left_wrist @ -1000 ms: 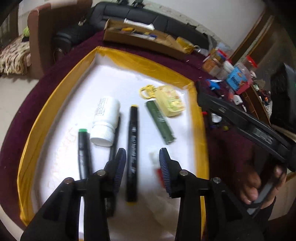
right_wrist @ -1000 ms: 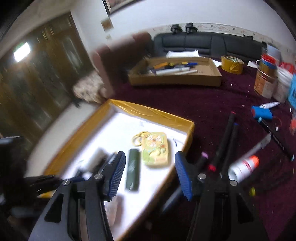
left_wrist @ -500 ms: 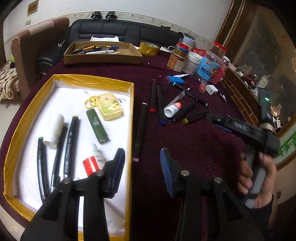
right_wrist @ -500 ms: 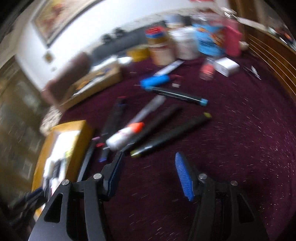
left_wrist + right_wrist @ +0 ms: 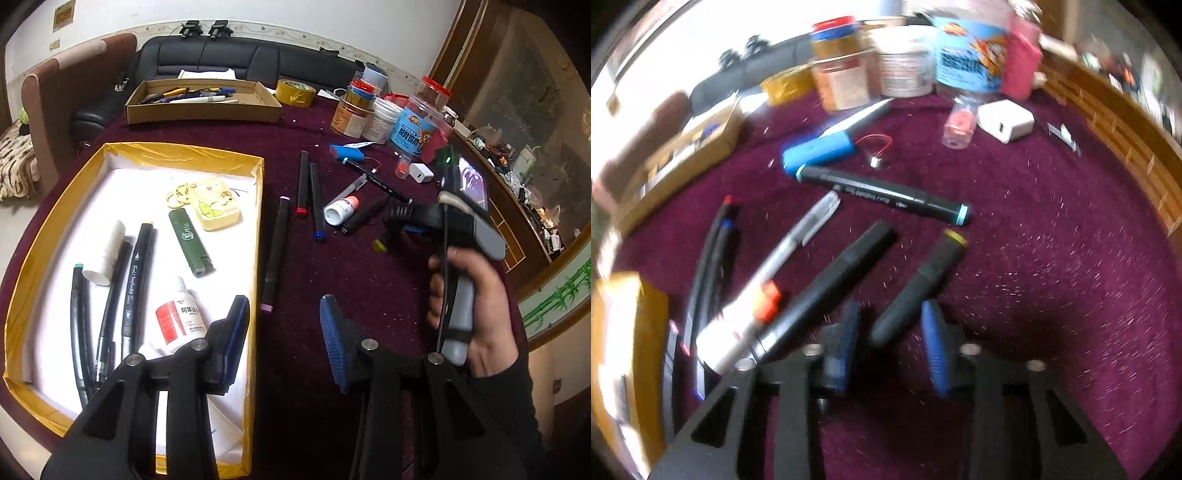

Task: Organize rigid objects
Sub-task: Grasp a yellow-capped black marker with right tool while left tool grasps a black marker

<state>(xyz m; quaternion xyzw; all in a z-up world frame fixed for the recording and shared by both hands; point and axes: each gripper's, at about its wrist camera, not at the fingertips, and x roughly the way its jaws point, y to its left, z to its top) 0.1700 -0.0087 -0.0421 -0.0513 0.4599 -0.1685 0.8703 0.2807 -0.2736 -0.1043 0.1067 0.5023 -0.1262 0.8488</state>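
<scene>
Right wrist view: right gripper (image 5: 890, 332) has swung off the yellow-edged tray (image 5: 258, 236) since a second ago and dropped over the loose markers on the maroon table (image 5: 1052, 258). Its jaws have just been closing around the near end of the yellow-capped marker (image 5: 919, 284); the marker sits between the blue pads, but the picture is blurred and slim gaps show each side, so not yet a firm grip by my read. That means the next pick has begun, marker likely bound for the tray. Left wrist view has also shifted from over the tray to the tray's right edge; left gripper (image 5: 284, 332) hovers partly open, holding nothing, over bare cloth just right of that edge. Already in the tray: white medicine bottle (image 5: 181, 317), green lighter (image 5: 190, 242), yellow keychain case (image 5: 214, 203), several black pens along the left side. Left on the table: plain black marker (image 5: 831, 284) lying close beside the target on its left, orange-capped white tube (image 5: 738, 325), silver pen (image 5: 809, 229), teal-capped marker (image 5: 882, 195), blue cylinder (image 5: 820, 151), white charger (image 5: 1004, 122). The plain black marker is the main crowding risk for the left pad. Jars stand at the table's far edge, well apart.
</scene>
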